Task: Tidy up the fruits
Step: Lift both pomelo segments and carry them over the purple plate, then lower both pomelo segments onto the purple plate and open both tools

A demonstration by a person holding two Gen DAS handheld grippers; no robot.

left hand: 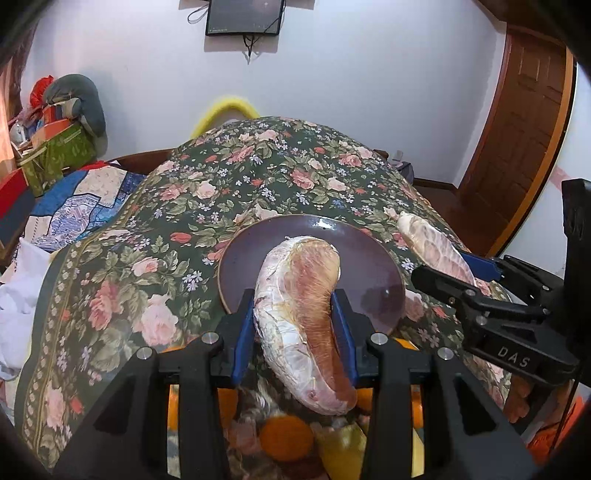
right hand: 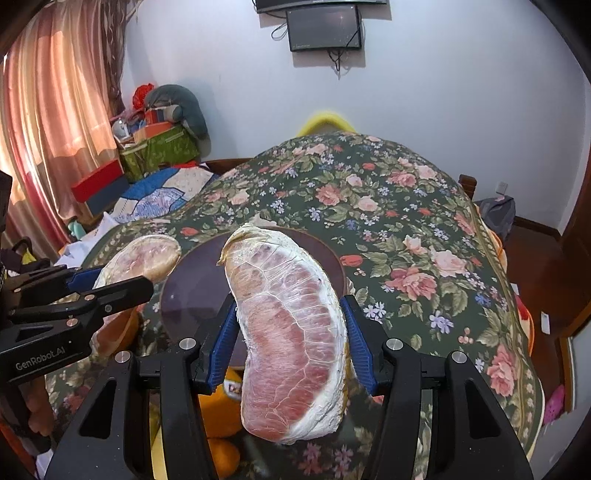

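Observation:
A peeled pomelo segment (left hand: 299, 314), pale with a brownish side, is clamped between the blue pads of my left gripper (left hand: 295, 299) just above a dark purple plate (left hand: 369, 266). To its right, my right gripper (left hand: 443, 264) is shut on a second segment (left hand: 428, 240). In the right wrist view that pink-fleshed segment (right hand: 291, 332) stands in my right gripper (right hand: 290, 306) over the plate (right hand: 192, 284). My left gripper (right hand: 118, 278) with its segment (right hand: 147, 258) is at the left. Oranges (left hand: 286, 437) (right hand: 221, 406) lie beneath the grippers, partly hidden.
A floral cloth (left hand: 184, 206) covers the table under the plate. Stacked boxes and cushions (right hand: 159, 140) sit at the back left beside a curtain (right hand: 55, 129). A wooden door (left hand: 524, 140) is at the right. A screen (right hand: 325, 27) hangs on the far wall.

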